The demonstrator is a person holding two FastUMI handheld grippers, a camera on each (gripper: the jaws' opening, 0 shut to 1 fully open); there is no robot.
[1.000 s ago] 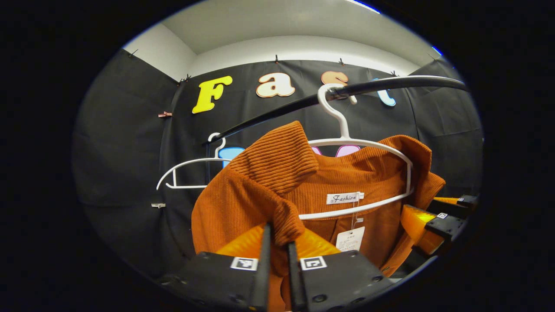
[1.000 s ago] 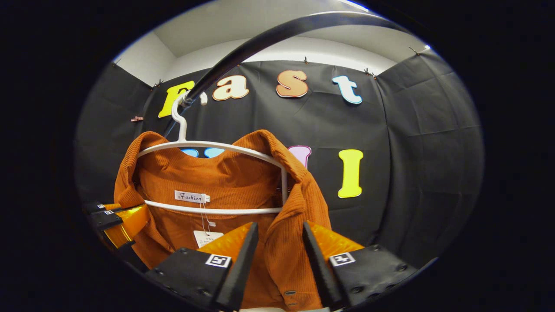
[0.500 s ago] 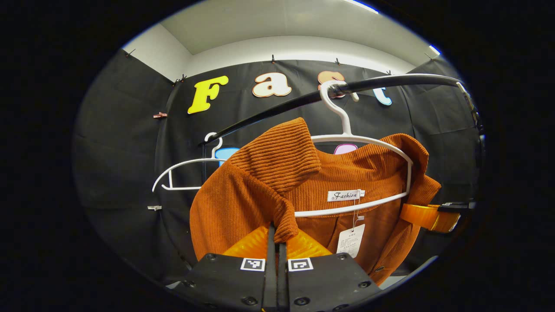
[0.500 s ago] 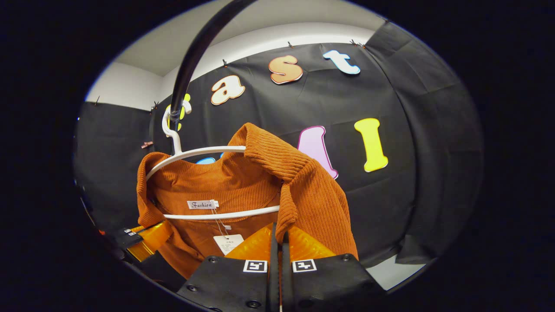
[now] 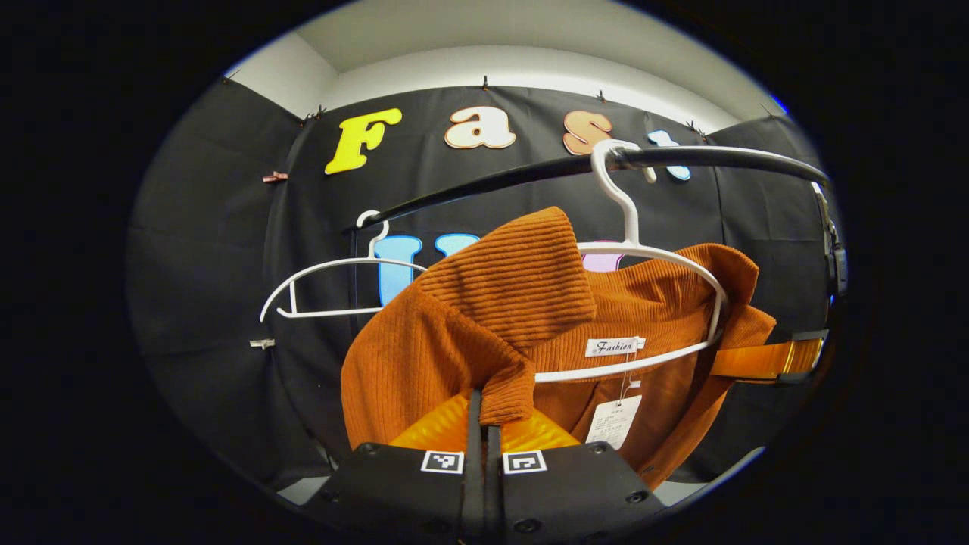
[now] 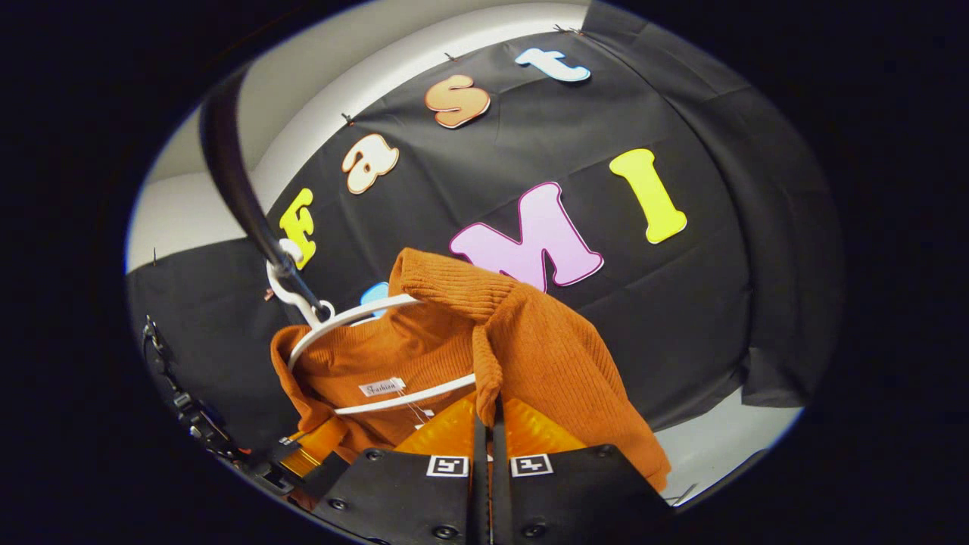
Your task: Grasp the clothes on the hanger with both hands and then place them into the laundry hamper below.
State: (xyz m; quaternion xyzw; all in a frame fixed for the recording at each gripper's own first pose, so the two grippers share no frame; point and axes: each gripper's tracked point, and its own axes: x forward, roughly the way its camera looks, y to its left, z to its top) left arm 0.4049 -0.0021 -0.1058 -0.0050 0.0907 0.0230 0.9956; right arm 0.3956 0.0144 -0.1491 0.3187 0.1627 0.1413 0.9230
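Recording booth, black cloth wall point(image 5: 212, 250), clothes rail point(image 5: 492, 182), white hangers point(image 5: 325, 272)

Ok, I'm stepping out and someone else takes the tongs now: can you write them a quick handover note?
Left tongs: shut on the orange garment at one front edge below the collar.
Right tongs: shut on the other front edge.
The garment hangs on the white hanger, hooked over the black rail. An empty hanger hangs beside it.
Done: both grasps.
Left: pull the garment off the hanger, lower it into the hamper.
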